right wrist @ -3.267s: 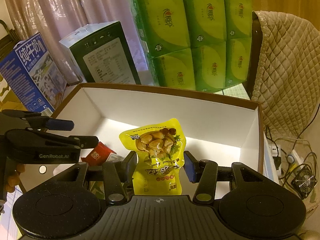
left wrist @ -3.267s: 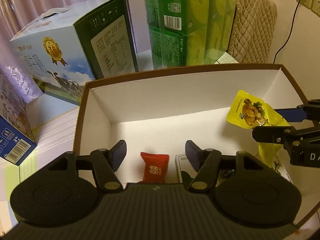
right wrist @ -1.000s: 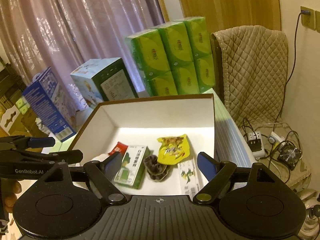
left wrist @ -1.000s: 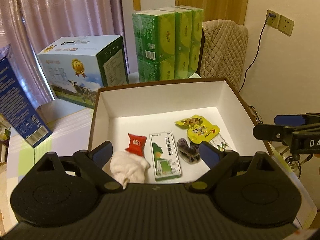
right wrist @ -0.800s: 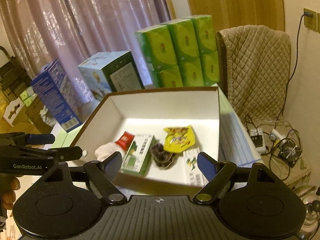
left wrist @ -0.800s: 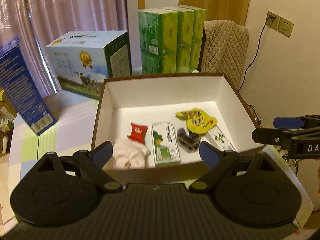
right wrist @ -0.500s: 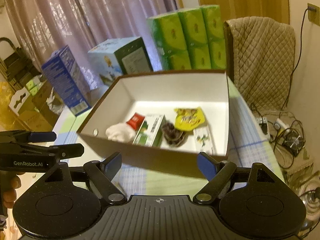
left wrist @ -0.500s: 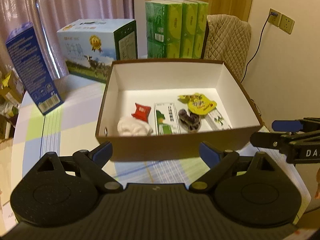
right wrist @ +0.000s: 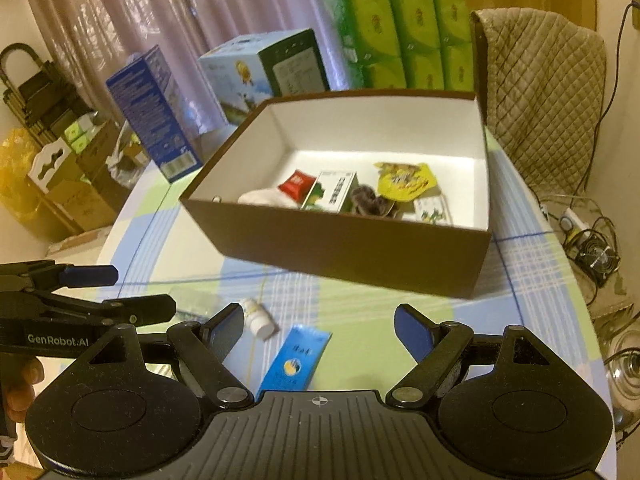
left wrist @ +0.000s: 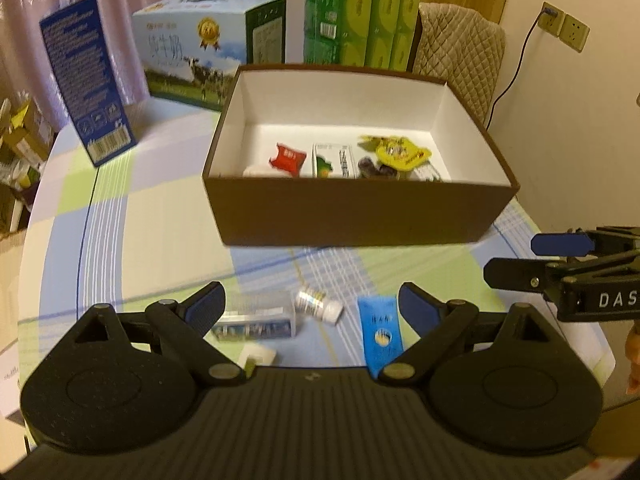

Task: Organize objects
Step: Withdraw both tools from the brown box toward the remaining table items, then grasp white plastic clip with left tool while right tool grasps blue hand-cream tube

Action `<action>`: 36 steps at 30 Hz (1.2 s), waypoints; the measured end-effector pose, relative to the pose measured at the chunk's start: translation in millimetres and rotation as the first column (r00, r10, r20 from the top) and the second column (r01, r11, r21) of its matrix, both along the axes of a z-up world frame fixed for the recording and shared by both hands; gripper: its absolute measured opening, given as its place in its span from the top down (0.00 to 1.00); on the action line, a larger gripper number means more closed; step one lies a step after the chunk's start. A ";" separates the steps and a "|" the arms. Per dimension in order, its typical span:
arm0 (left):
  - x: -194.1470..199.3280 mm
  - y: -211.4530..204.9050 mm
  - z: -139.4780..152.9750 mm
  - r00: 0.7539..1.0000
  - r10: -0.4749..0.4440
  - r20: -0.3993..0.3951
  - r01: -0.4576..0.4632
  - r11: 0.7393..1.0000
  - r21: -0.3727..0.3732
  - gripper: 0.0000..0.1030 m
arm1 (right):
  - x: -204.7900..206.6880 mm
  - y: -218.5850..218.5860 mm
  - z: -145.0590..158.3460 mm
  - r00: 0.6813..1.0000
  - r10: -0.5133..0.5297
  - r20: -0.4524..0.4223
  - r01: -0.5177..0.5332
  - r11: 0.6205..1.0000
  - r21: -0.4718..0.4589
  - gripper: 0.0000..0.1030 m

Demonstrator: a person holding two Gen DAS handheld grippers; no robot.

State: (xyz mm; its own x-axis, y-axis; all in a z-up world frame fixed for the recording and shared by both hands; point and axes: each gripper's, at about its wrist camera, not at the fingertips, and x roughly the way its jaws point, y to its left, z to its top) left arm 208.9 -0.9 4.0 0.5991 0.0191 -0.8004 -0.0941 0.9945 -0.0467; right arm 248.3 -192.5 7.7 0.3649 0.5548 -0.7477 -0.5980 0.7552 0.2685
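A brown box (left wrist: 360, 216) (right wrist: 352, 248) with a white inside stands on the checked table. In it lie a red packet (left wrist: 289, 156), a green-and-white carton (left wrist: 334, 160), a yellow snack pouch (left wrist: 400, 152) (right wrist: 406, 182), a dark lump and a white cloth. In front of the box lie a small white bottle (left wrist: 318, 304) (right wrist: 260, 318), a blue packet (left wrist: 380, 330) (right wrist: 298, 362) and a flat clear box (left wrist: 256, 322). My left gripper (left wrist: 312, 304) is open above these loose things. My right gripper (right wrist: 320, 328) is open too, with nothing held.
Behind the brown box stand a milk carton box (left wrist: 208, 64), stacked green tissue packs (left wrist: 360, 20) and a tall blue box (left wrist: 86, 80). A quilted chair back (right wrist: 540, 100) is at the right. Cables and a small fan (right wrist: 596, 256) lie on the floor.
The right gripper has let go of the yellow pouch, which now lies in the box. Both grippers have pulled back and up, bringing the loose things in front of the box into view.
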 end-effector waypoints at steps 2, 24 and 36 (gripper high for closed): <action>-7.6 2.3 -4.9 1.000 0.009 -0.013 -0.009 1.000 -0.003 0.11 | -3.9 2.3 -4.9 1.000 0.006 -0.012 -0.006 1.000 -0.009 0.23; -63.7 46.4 -56.4 0.983 0.122 -0.136 -0.127 0.991 -0.033 0.11 | -41.1 32.7 -73.9 0.990 0.051 -0.131 -0.069 0.989 -0.134 0.23; -64.0 60.4 -73.4 0.979 0.131 -0.158 -0.138 0.990 -0.037 0.12 | -45.3 51.1 -102.3 0.985 0.041 -0.170 -0.066 0.987 -0.146 0.27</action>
State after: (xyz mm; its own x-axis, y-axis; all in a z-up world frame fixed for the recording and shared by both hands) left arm 144.9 59.5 -69.4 0.4627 0.0510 -0.8851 -0.2366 0.9692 -0.0678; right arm 203.0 -141.3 -94.6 0.2019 0.4463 -0.8718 -0.5954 0.7627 0.2525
